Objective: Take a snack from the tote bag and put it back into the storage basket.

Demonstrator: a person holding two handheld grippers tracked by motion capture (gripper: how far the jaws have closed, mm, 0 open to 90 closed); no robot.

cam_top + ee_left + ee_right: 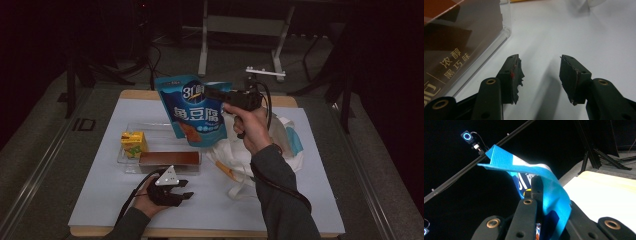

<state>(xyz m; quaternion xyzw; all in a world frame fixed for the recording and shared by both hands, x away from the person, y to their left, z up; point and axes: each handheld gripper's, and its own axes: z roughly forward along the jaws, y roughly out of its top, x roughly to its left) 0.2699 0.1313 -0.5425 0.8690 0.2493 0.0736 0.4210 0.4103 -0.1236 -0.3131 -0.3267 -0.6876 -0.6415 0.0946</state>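
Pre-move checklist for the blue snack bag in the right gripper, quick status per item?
1. Right gripper shut on blue snack bag at its top edge: ok.
2. Bag lifted clear of the table: ok, it hangs in the air in the high view.
3. White tote bag open to take the pouch: cannot tell, it lies crumpled behind the right hand.
4. Left gripper free: ok, jaws apart with nothing between them, resting on the table.
5. Clear tray with yellow carton and brown box out of the pouch's way: ok.
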